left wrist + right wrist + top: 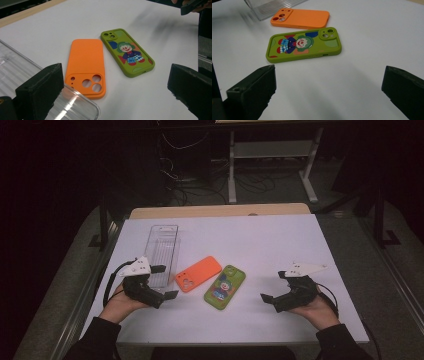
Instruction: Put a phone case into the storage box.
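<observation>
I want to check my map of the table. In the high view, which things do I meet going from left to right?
Left claw → clear plastic box → orange phone case → green clown phone case → right claw.

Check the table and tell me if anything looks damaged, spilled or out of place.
Nothing stands out. The orange case and green case lie flat side by side, the clear bin sits upright beside them, all intact.
</observation>
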A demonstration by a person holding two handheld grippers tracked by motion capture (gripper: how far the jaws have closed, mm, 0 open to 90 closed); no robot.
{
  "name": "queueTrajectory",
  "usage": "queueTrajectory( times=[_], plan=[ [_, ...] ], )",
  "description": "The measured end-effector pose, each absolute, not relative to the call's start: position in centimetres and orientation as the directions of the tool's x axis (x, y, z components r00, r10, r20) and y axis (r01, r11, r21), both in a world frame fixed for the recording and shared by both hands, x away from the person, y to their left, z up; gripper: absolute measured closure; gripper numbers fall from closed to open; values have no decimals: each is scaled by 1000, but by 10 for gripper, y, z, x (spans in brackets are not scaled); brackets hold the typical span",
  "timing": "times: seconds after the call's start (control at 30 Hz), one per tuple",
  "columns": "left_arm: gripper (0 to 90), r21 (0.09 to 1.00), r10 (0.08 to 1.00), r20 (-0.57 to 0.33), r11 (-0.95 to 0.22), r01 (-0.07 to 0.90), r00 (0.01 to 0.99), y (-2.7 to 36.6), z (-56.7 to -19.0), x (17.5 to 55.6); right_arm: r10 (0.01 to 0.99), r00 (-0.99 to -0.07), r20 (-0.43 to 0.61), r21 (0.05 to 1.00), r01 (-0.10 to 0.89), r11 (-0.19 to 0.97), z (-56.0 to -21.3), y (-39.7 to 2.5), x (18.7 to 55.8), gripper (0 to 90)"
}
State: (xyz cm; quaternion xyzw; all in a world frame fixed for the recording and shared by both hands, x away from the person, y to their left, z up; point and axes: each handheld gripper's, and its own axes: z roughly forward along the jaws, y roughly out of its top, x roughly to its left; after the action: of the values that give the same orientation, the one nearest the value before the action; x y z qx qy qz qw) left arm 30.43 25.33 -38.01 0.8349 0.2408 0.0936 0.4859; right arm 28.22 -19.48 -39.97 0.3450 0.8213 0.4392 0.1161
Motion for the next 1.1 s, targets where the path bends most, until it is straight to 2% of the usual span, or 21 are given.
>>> queueTrajectory(
  times=[0.33,0.53,0.57,0.7,0.73,0.77,0.8,0.9,0.93,1.1],
  plan=[
    [62,861,469,-86,-409,303,879,234,-372,313,671,-732,118,801,470,372,-399,-195,281,0],
    [203,855,489,-98,-405,325,867,221,-371,319,667,-737,113,801,464,377,-400,-194,282,0],
    [203,855,489,-97,-405,324,867,219,-370,319,667,-737,113,801,464,377,-400,-194,282,0],
    [345,845,500,-106,-411,343,859,207,-370,321,664,-739,117,799,467,379,-401,-194,283,0],
    [412,845,499,-112,-407,347,859,205,-371,322,661,-741,118,797,468,382,-401,-194,283,0],
    [412,842,501,-116,-408,353,857,202,-371,322,661,-741,118,797,468,382,-401,-194,283,0],
    [483,840,505,-119,-408,358,855,199,-372,323,661,-741,120,796,470,382,-401,-193,283,0],
    [535,828,516,-131,-413,380,846,190,-375,325,660,-741,120,796,470,382,-401,-194,283,0],
    [592,824,518,-129,-418,382,846,188,-376,326,658,-743,123,794,472,384,-401,-194,283,0],
    [726,802,528,-166,-419,426,833,170,-382,329,653,-747,127,794,471,384,-401,-194,282,0]
  ],
)
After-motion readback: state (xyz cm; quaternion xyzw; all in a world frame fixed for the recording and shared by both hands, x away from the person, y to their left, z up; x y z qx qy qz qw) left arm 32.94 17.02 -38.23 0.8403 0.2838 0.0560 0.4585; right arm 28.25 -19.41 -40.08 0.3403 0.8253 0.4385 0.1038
